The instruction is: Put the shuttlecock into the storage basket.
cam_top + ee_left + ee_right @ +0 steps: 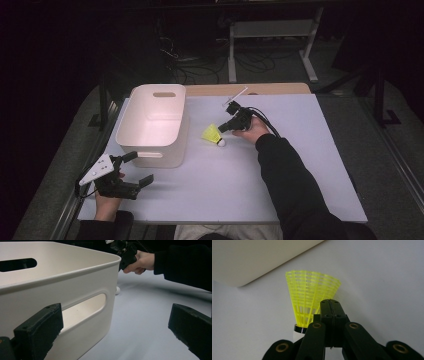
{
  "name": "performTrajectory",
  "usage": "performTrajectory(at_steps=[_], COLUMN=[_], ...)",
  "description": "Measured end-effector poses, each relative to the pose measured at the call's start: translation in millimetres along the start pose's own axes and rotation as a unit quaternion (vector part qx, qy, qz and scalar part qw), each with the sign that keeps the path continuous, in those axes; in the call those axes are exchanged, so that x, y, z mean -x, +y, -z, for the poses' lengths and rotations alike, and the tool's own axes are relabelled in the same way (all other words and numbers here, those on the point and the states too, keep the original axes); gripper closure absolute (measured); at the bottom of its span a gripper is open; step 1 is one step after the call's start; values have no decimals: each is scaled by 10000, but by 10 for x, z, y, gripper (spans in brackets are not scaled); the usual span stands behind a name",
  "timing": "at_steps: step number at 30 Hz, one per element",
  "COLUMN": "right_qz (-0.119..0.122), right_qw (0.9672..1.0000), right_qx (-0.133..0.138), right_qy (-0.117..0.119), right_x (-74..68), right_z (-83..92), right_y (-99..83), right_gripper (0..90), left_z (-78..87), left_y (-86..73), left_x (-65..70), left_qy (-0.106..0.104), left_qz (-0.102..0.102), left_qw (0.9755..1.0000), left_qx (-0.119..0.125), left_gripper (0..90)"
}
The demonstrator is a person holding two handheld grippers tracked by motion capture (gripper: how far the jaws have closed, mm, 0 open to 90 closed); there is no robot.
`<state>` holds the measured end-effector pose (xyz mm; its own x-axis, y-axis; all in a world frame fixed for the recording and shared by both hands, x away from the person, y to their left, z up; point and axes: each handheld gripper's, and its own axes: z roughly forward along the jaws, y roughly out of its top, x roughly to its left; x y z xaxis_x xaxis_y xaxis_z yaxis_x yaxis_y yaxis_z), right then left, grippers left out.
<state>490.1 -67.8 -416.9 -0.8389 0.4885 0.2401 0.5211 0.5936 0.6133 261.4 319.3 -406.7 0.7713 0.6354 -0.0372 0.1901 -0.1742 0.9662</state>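
Left claw (134, 169) nearest camera, near tabletop's (300, 165) front-left corner, jaws spread wide, nothing between them; one jaw just beside white bin's (152, 125) front handle slot. Right claw (330, 305) jaws pressed together, empty, tip against yellow shuttlecock's (212, 134) skirt. Shuttlecock lies on tabletop just right of bin, white cork toward person, skirt toward bin.

Shuttlecock (214, 135): neon-yellow plastic mesh skirt, white rounded cork base with thin dark band. Lies on its side on pale tabletop (300, 165), skirt flaring toward white bin (150, 125), cork pointing away from it. Just beside bin's right wall, apart from it. Skirt intact, no dents visible.
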Motion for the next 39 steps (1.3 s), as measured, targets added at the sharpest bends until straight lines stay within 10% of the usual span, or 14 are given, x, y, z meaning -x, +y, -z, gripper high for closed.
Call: performTrajectory(at_steps=[22, 39], right_qz=[171, 303], right_qw=[9995, 9984], right_qx=[263, 314], right_qy=[-63, -354], right_x=[-157, -361], right_z=[305, 479], right_y=[20, 72], right_gripper=[826, 250], left_z=[-3, -3], left_y=[0, -1], left_x=[1, 2], left_qy=[-10, -13], left_qz=[2, 10], left_qw=[10000, 10000], left_qx=[-3, 3], left_gripper=[0, 0])
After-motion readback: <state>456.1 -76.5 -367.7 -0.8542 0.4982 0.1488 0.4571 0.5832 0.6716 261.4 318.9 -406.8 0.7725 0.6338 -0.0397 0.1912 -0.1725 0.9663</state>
